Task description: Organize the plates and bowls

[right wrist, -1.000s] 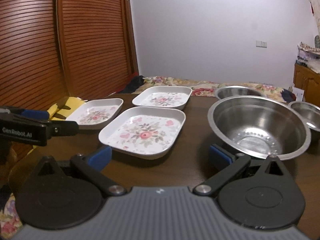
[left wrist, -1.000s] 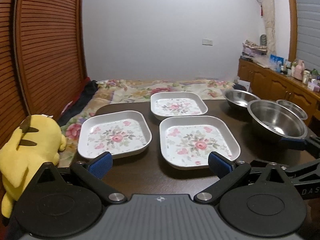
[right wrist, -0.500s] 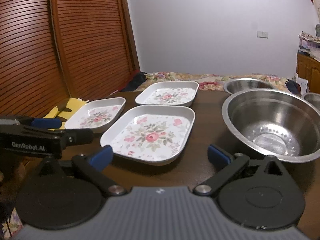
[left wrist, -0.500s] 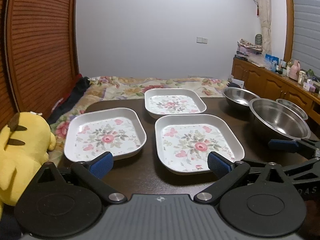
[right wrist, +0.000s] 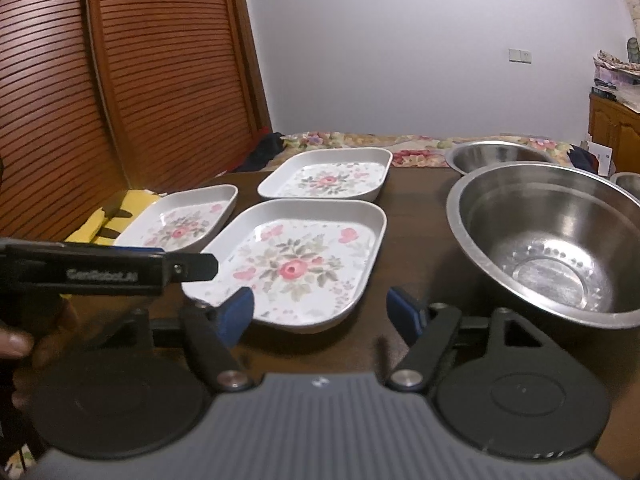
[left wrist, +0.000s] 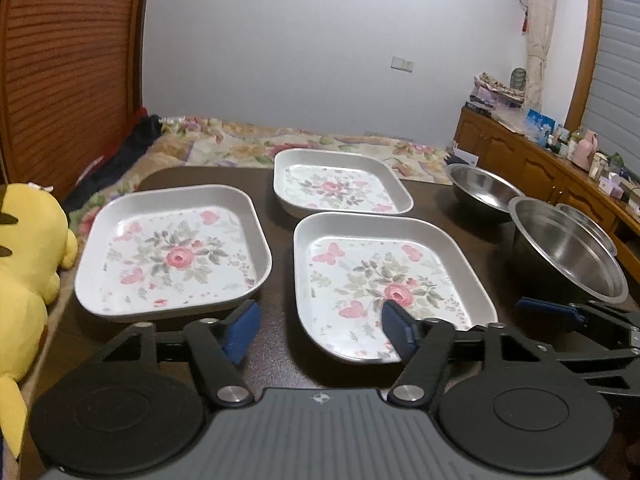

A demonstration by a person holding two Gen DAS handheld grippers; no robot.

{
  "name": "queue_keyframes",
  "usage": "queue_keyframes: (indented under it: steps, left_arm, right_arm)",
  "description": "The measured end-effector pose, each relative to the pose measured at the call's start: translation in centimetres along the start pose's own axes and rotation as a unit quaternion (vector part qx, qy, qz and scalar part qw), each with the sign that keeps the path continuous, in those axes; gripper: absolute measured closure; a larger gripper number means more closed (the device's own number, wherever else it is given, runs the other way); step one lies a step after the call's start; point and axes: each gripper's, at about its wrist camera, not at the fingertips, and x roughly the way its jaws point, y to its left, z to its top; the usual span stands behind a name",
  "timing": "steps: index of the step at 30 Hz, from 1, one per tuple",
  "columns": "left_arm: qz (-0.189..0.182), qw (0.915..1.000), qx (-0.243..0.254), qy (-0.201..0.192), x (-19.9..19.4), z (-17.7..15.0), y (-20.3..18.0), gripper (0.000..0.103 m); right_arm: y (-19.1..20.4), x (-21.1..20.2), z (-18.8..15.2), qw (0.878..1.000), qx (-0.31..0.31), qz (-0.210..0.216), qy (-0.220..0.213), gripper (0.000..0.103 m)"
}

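Three white square plates with a rose print lie on the dark wooden table [left wrist: 280,308]: a left plate [left wrist: 172,256], a far plate [left wrist: 340,188] and a near plate [left wrist: 384,280]. A big steel bowl [left wrist: 568,248] stands at the right, a smaller steel bowl [left wrist: 484,192] behind it, and a third bowl's rim [left wrist: 588,220] shows past it. My left gripper [left wrist: 318,326] is open over the near plate's front left corner. My right gripper [right wrist: 324,314] is open, low between the near plate [right wrist: 296,260] and the big bowl [right wrist: 552,236].
A yellow plush toy [left wrist: 24,280] lies off the table's left edge. A floral bedspread [left wrist: 260,144] lies behind the table. A slatted wooden door [right wrist: 120,92] stands at the left, and a wooden sideboard [left wrist: 560,176] with small items runs along the right.
Both grippers have moved forward and lower toward the tableware. The left gripper's right finger now overlaps the near plate. Both stay open.
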Motion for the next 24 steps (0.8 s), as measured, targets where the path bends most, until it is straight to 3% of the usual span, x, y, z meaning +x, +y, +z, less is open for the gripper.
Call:
queue_keyframes:
  steps: [6, 12, 13, 20, 24]
  left_arm:
    - [0.003, 0.9999, -0.003, 0.011, 0.9, -0.1, 0.1, 0.056]
    - [0.011, 0.9998, -0.008, 0.013, 1.1, -0.2, 0.5, 0.078]
    - [0.009, 0.9998, -0.011, 0.015, 1.1, -0.3, 0.6, 0.079]
    - [0.005, 0.9998, -0.011, 0.014, 1.4, -0.4, 0.6, 0.087]
    - [0.004, 0.9998, -0.011, 0.014, 1.5, -0.3, 0.6, 0.088]
  right_arm:
    - [-0.3, 0.6, 0.2, 1.0, 0.014, -0.005, 0.007, 0.039]
    - [-0.7, 1.5, 0.1, 0.999, 0.028, -0.013, 0.022, 0.057]
    - [-0.9, 1.6, 0.1, 0.999, 0.036, -0.009, 0.025, 0.062]
    - [-1.1, 1.8, 0.0, 0.999, 0.041, -0.005, 0.029, 0.073]
    - [-1.1, 1.7, -0.1, 0.999, 0.035, -0.002, 0.028, 0.075]
